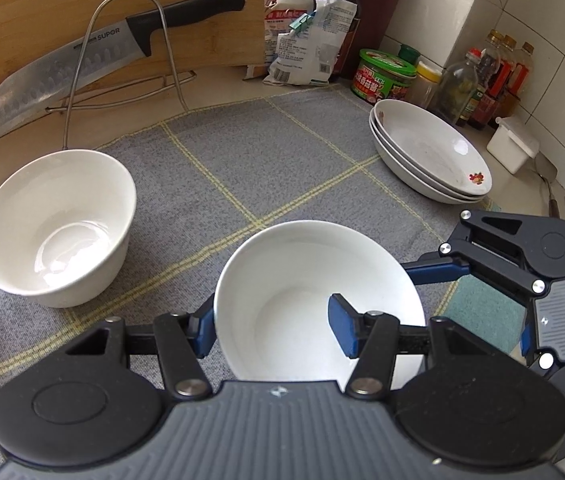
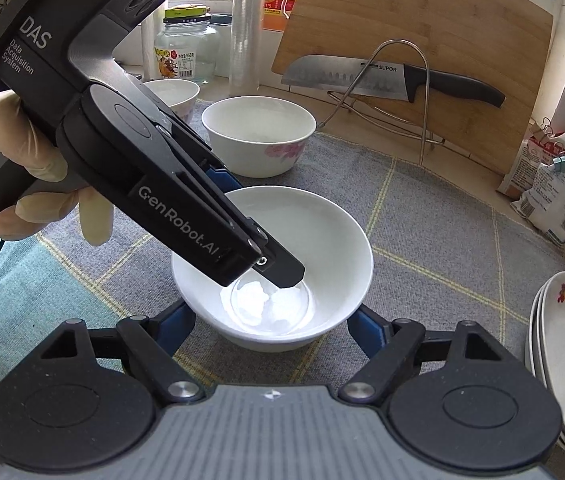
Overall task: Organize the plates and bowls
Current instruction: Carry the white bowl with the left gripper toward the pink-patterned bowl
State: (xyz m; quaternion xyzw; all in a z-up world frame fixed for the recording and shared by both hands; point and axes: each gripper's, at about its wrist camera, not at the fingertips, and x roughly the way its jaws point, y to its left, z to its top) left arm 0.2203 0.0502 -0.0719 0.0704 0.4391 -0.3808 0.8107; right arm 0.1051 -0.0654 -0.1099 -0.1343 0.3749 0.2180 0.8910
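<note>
The left hand-held gripper (image 1: pixel 278 322) sits at the rim of the near white bowl (image 1: pixel 314 300) on the grey checked cloth (image 1: pixel 242 160). One blue pad is outside the wall, the other inside the bowl, with the wall between them. The pads are fairly far apart though, so I honestly can't tell if it's actually clamping or just straddling the rim.

From the right wrist view, the right hand-held gripper (image 2: pixel 270 328) is spread wide, with its blue fingers (image 2: pixel 366 330) on either side of that same bowl (image 2: pixel 322 240) and not visibly touching it. You can see a gloved hand (image 2: pixel 14 160) holding the left tool, which reaches down into the bowl from the left.

The other stuff on the bench:
- a second white bowl (image 1: pixel 58 224) stands upright, well to the left of the first one and apart from it
- a stack of shallow plates (image 1: pixel 430 152) with little red flower prints is at the far right of the cloth
- the right camera also shows a smaller bowl (image 2: pixel 174 94) further back
- a Supor knife (image 1: pixel 82 68) leans against a wooden cutting board (image 1: pixel 62 0) held in a wire rack (image 1: pixel 122 56)
- sauce bottles (image 1: pixel 494 76) and jars are lined up along the tiled wall
</note>
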